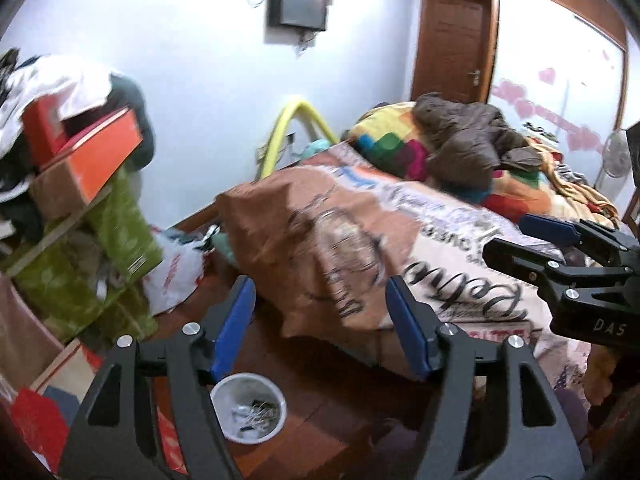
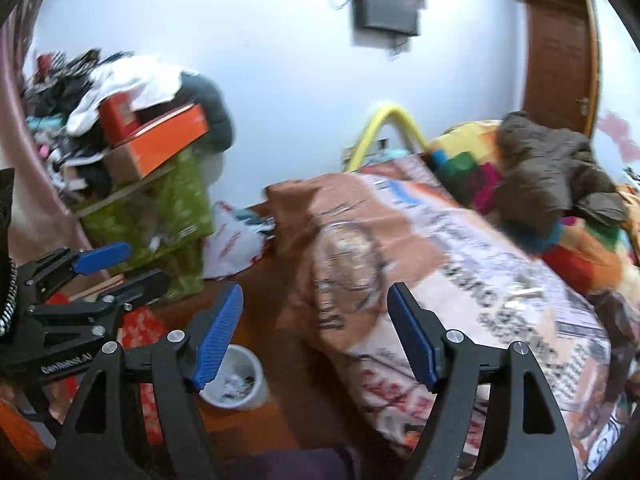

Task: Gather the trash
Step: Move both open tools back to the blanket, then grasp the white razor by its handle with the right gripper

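Left wrist view: we hold both tongs, left gripper point(image 1: 320, 320) & right gripper point(image 2: 316, 336), wide apart w/ nothing between, above the small white plastic trash bin point(image 1: 248, 408) on the wooden floor point(image 1: 320, 420), likely since its scraps are already inside

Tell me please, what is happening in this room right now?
A person is collecting trash in a cluttered bedroom, with a gripper in each hand. The left gripper and the right gripper are both open and hold nothing. They hang above the wooden floor, beside the bed. Below them stands a white trash bin with some scraps already inside. A white plastic bag lies on the floor near the wall.
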